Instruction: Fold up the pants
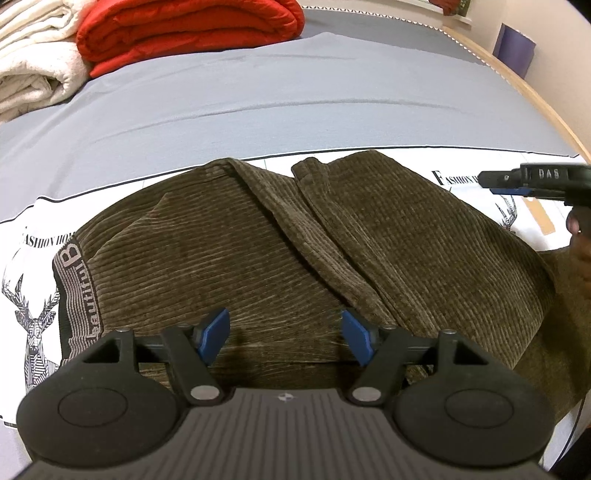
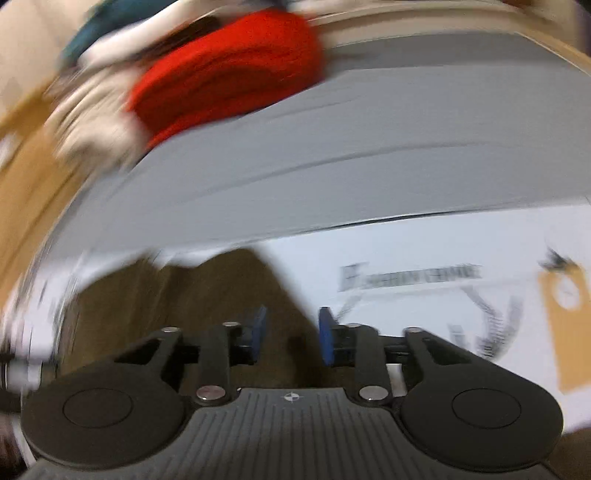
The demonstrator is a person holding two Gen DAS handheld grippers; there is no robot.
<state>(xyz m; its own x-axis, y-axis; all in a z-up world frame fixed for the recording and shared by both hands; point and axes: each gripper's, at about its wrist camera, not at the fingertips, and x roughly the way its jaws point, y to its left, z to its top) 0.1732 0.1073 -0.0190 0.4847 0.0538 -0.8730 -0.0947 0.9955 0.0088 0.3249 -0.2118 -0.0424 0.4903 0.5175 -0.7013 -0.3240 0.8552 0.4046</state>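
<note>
Brown corduroy pants (image 1: 295,258) lie folded on the bed, the lettered waistband (image 1: 75,295) at the left. My left gripper (image 1: 286,338) is open just above the near edge of the pants, holding nothing. My right gripper (image 2: 291,338) is open and empty over the right end of the pants (image 2: 192,295); that view is blurred by motion. The right gripper also shows at the right edge of the left wrist view (image 1: 517,182), above the bedsheet beside the pants.
The bed has a grey sheet (image 1: 295,103) and a white printed band with deer and lettering (image 1: 29,288). A folded red blanket (image 1: 184,29) and a white blanket (image 1: 33,70) lie at the far left. A wooden bed edge (image 1: 535,96) runs at the right.
</note>
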